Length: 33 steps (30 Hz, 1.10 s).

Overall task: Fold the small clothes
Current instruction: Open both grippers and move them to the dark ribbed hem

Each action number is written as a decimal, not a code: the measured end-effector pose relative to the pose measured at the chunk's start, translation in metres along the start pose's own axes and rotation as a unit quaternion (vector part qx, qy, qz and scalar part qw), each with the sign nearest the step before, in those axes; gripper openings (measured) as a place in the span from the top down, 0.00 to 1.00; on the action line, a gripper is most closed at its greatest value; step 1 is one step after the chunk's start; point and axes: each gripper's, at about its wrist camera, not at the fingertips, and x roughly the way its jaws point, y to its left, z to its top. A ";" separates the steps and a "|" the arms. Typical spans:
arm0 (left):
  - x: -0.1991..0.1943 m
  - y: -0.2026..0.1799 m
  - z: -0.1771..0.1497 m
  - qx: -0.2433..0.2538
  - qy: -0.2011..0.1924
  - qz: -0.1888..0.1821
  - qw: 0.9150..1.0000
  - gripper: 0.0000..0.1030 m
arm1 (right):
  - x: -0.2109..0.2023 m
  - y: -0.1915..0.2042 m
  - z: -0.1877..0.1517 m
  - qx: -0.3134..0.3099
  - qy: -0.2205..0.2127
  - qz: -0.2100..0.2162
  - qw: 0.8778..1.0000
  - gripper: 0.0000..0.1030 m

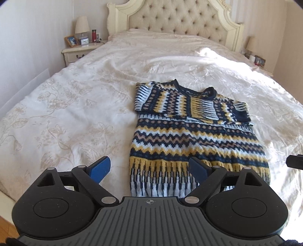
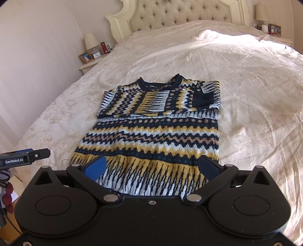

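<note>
Right wrist view shows us the sweater (image 2: 151,136) lying flat on the bed (image 2: 246,94), hem toward us and collar toward the headboard (image 2: 180,15). Both sleeves are already folded in across the chest, so we judge the lengthwise fold is what remains. Our right gripper (image 2: 151,168) hangs over the hem with its jaws spread wide and nothing between them; our left gripper (image 1: 151,168) is likewise wide open and empty, over the hem's left corner, one finger out over bare bedspread.

The risks we see start with the knit itself. It is thick and limp, so a shallow pinch could catch only the top layer and leave the back layer behind, giving a crooked fold. A deep pinch could grab the bedspread along with the hem and drag it up. If we lift the two corners unevenly, the folded sleeves may slide out of place. The nightstand (image 1: 79,51) with its lamp (image 1: 82,24) sits well apart and is no concern.
</note>
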 end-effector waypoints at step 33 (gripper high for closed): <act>0.049 -0.001 -0.101 0.046 0.122 0.022 0.991 0.36 | 0.044 -0.043 -0.090 0.070 0.157 -0.061 0.983 0.38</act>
